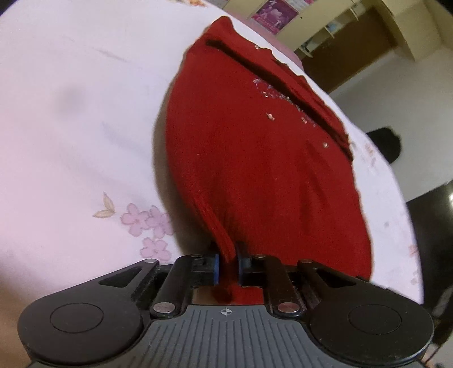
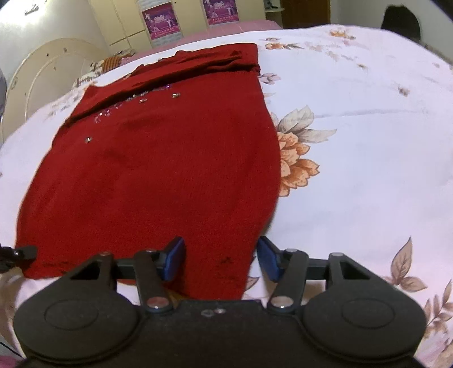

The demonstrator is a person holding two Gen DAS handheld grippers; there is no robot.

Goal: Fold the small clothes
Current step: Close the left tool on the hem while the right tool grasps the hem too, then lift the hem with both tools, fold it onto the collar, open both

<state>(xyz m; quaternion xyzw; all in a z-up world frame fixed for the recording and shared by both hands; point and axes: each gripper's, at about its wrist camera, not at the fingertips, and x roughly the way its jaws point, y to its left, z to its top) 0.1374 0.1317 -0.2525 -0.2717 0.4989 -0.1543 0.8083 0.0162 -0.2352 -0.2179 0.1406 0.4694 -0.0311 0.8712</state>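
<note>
- Fingers first: the left gripper [image 1: 227, 264] has its blue pads nearly together, pinching a bunched bit of hem on the red knit top [image 1: 254, 158]. The cloth rises up into the pinch, so that corner looks lifted a little off the bed.
- The right gripper [image 2: 220, 259] is about half open. Its blue pads straddle the other near corner of the red top's hem, one pad over the fabric and one just off its edge. From what I can see they aren't pressing on it yet, so no grip there.
- My guess on why: one corner each, so the bottom edge can be carried up toward the neckline in one even fold. The left is set and the right still needs to close.
- The left gripper's tip also peeks in at the far left of the right wrist view, right at the hem's other end, so they're lined up along the same edge.
- The garment itself: deep red, ribbed knit, with a scatter of little sparkly beads across the chest. Sleeves look already tucked in across the top, so it's a tidy long rectangle.
- It's lying flat on the bedsheet [image 2: 368, 141], which is white with orange and pink flowers.
- Wardrobe with purple posters [image 2: 161, 19] in the background, well apart from everything.
</note>
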